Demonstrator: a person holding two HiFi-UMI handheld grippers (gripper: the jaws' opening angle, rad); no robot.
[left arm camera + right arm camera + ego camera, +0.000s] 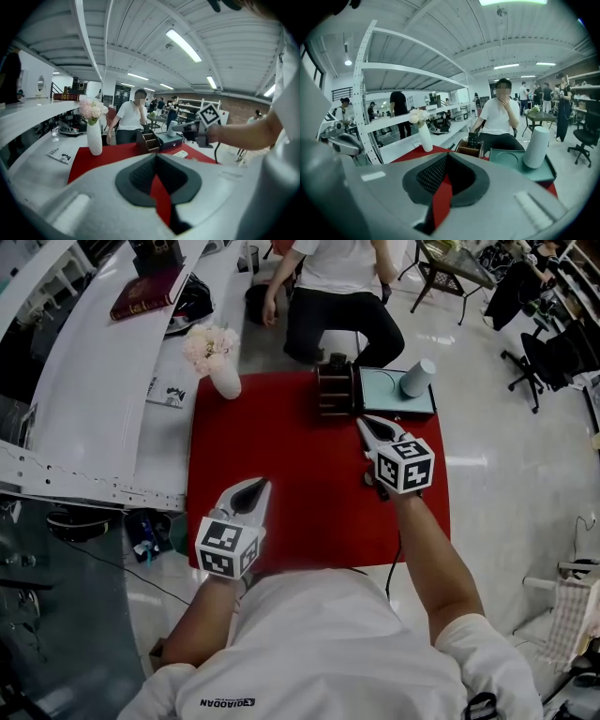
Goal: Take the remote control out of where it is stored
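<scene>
At the far edge of the red mat (300, 493), a dark remote control (474, 139) stood upright in a brown wooden organiser (335, 395), its top poking above the rim. Just beside the organiser, on its right as the head view showed it, lay a teal tray (375, 395) with a pale cylinder (417, 378) standing on its far corner.

Nearest the organiser was the right gripper (367, 426), its tip pointed toward the organiser and tray but apart from both. Its jaws were pressed together with nothing between them; only the red mat showed through the slit under the pads. The left gripper (260, 487) hung lower over the near half of the mat, well apart from the organiser, and its jaws were likewise closed and empty.

On the mat's far left corner a white vase (225, 382) of pale flowers stood upright. Beside it, off the mat, a leaflet (169, 392) lay flat on the white counter (84, 399), with a dark red book (145, 292) farther along it. Beyond the table a person (337, 296) in a white top sat facing it.
</scene>
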